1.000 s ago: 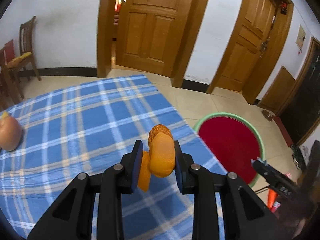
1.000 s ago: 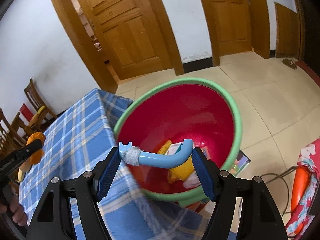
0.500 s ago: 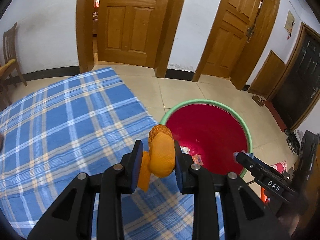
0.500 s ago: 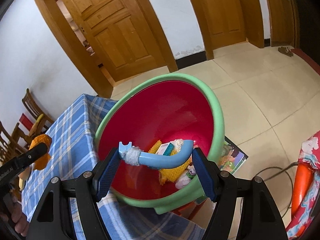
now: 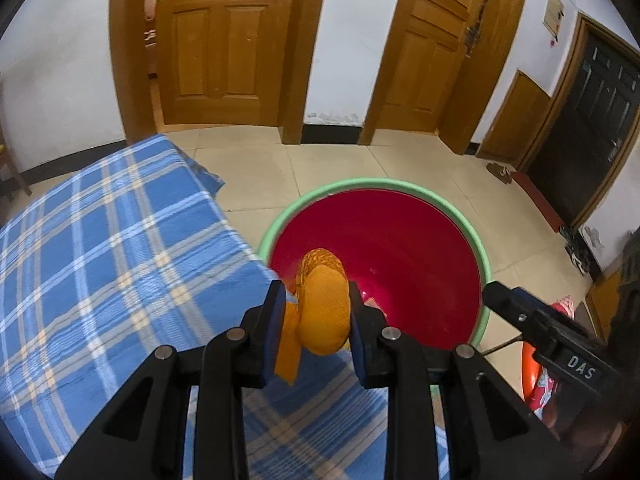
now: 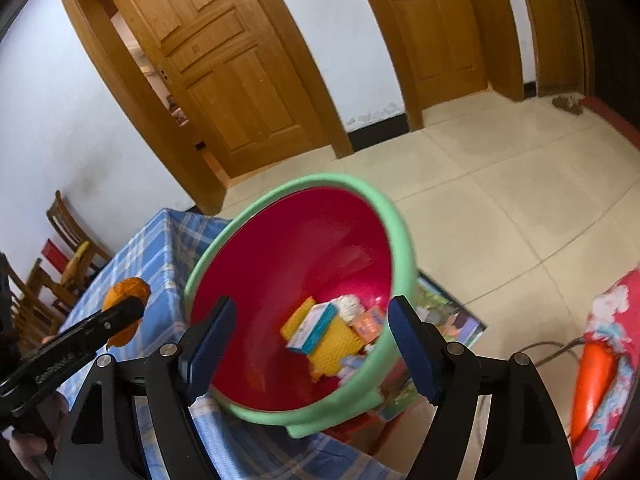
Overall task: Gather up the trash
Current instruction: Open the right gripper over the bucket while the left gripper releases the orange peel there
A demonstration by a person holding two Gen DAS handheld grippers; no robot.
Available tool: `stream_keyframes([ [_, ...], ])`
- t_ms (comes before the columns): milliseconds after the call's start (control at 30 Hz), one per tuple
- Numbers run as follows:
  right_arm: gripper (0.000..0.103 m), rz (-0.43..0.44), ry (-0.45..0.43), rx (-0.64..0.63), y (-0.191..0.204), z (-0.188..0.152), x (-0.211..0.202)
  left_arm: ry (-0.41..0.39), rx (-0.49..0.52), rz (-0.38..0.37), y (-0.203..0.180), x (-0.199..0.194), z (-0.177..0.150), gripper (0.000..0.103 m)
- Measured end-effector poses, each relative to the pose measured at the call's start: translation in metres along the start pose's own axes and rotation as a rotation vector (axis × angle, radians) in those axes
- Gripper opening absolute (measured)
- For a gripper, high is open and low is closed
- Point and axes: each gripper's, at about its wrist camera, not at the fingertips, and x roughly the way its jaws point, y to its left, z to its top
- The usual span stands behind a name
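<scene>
Beside the checked tablecloth (image 5: 100, 248) my right gripper (image 6: 312, 344) is opening, its blue hook gone into the basin (image 6: 372, 208); my left gripper (image 5: 316, 320) follows, clamping orange peel (image 5: 322, 312).

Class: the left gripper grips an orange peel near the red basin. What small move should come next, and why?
Probably carry the left gripper a little further over the red basin, then open: the orange peel is clamped at the rim's near edge, partly above the tablecloth.

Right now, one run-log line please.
left gripper: shut on orange peel | right gripper: opening, empty | green-rimmed red basin: holds trash
</scene>
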Motion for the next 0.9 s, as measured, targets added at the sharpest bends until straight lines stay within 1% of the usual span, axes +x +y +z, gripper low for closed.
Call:
stream_keyframes([
  [133,0.079,-0.018,-0.013,-0.006,-0.004,0.0,-0.004,0.015,0.025,-0.008,-0.01,0.012,0.002,0.029],
  [200,0.079,-0.02,-0.015,-0.001,-0.007,0.0,-0.005,0.022,0.029,-0.007,-0.014,0.017,0.002,0.035],
  [267,0.079,-0.023,-0.018,0.001,-0.008,0.0,-0.006,0.028,0.027,-0.005,-0.015,0.019,0.0,0.048],
  [333,0.079,-0.023,-0.017,0.0,-0.007,-0.001,-0.006,0.03,0.031,0.003,-0.017,0.019,-0.002,0.052],
  [400,0.079,-0.022,-0.017,0.002,-0.008,-0.001,-0.006,0.031,0.031,0.014,-0.016,0.018,-0.004,0.053],
  [633,0.079,-0.013,-0.031,-0.007,-0.003,-0.002,-0.016,0.023,-0.01,0.025,-0.006,0.006,-0.009,0.063],
  [900,0.079,-0.009,-0.049,-0.016,0.004,-0.004,-0.029,0.004,0.018,0.035,-0.006,0.0,-0.002,0.063],
])
